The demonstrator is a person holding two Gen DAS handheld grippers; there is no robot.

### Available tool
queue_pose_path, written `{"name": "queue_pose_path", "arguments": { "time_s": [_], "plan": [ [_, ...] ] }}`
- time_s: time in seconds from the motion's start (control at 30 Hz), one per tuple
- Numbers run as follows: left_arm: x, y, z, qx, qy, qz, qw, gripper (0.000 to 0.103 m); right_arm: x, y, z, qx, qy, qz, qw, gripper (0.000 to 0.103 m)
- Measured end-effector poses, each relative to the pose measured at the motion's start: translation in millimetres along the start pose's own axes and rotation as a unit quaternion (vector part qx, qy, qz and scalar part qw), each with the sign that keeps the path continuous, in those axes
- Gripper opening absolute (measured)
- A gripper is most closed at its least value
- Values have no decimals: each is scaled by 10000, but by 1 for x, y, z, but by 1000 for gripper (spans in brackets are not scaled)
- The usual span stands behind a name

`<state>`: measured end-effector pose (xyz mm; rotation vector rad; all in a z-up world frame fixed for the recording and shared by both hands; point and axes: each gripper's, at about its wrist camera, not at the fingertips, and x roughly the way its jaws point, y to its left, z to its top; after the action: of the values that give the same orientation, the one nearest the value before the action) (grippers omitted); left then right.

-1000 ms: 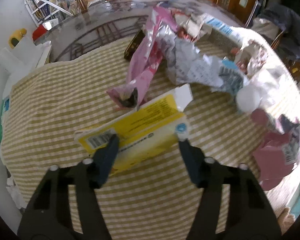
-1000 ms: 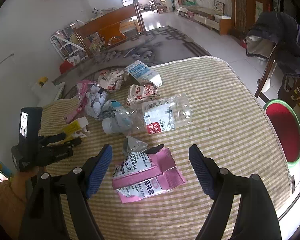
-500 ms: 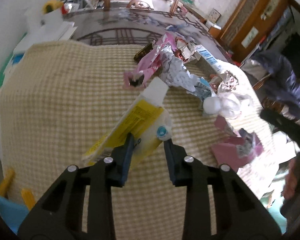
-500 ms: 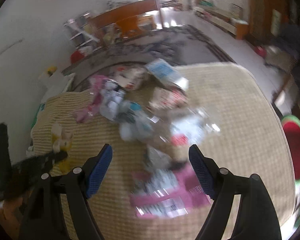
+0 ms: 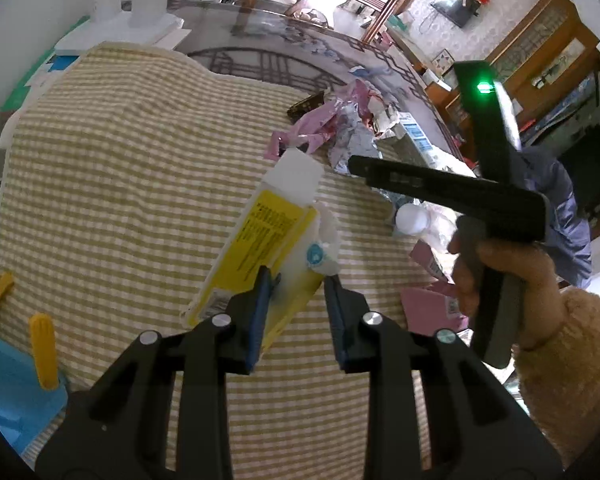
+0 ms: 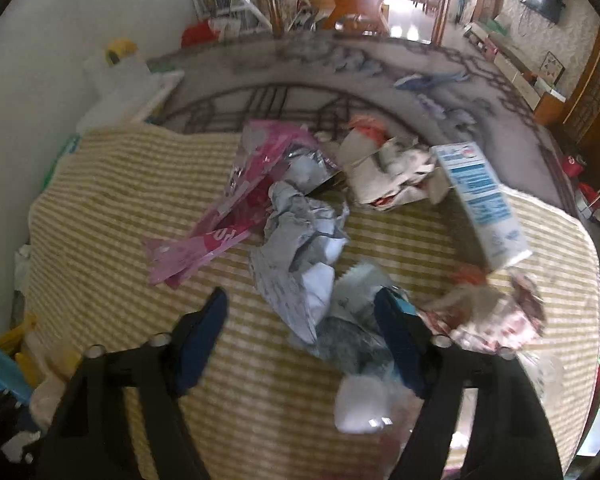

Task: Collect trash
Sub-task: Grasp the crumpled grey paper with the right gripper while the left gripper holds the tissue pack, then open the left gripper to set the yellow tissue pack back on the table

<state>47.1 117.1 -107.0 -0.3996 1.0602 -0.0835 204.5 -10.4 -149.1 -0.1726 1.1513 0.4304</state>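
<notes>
Trash: scattered litter on a cloth-covered table, piled mostly toward the far edge.
Cloth (image 5: 112, 184): woven, ribbed in tan and cream stripes, rumpled at its far hem.
Box (image 5: 260, 240): flat yellow carton with black print and white end flaps, tilted up off the cloth, its near end between the left gripper's pads.
Left gripper (image 5: 296, 296): black arms, blue pads, clamped on the box.
Pink wrapper (image 6: 228, 208): glossy foil, long and creased, lying left of the pile.
Grey paper (image 6: 300, 236): crumpled sheet, printed, touching the pink wrapper.
Right gripper (image 6: 300, 320): blue pads spread wide, nothing between them, hovering over the grey paper; view blurred.
Blue carton (image 6: 480, 208): rectangular white-and-blue box, right of the pile, leaning.
Right hand (image 5: 504, 276): fuzzy peach sleeve, gripping the black handle.
</notes>
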Motion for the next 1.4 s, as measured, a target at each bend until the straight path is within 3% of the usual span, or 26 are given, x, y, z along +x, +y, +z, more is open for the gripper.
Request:
{"name": "queue_pose_path", "arguments": {
  "time_s": [0.03,0.17,0.33,0.47,0.63,0.7,0.77,1.2,1.27,1.4],
  "plan": [
    [0,0,0,-5,-2,1,10000,27,4,0,2,10,84,76,9999,38],
    [4,4,0,-38,33,-6,10000,29,-11,-1,0,45,-238,99,9997,34],
    [7,3,2,11,-16,-63,10000,49,-58,-3,-26,-34,-606,392,9974,34],
    [17,-1,4,226,51,0,9997,64,-87,-8,-64,54,-757,347,9965,34],
    [34,-2,3,390,199,190,9989,68,-107,-26,-123,1275,-866,456,9870,34],
    [40,-4,4,501,228,280,9981,68,-108,-25,-127,1127,-730,385,9902,34],
    [47,-7,6,675,250,408,9966,70,-119,-25,-125,1099,-955,255,9890,34],
    [77,-6,16,937,314,860,9914,69,-140,-30,-143,1181,-1271,220,9846,34],
    [75,-3,16,901,216,999,9907,49,-142,-32,-145,1222,-1284,215,9839,34],
    [63,8,15,524,100,851,9949,33,-145,-34,-147,1245,-1345,193,9829,34]
  ]
}}
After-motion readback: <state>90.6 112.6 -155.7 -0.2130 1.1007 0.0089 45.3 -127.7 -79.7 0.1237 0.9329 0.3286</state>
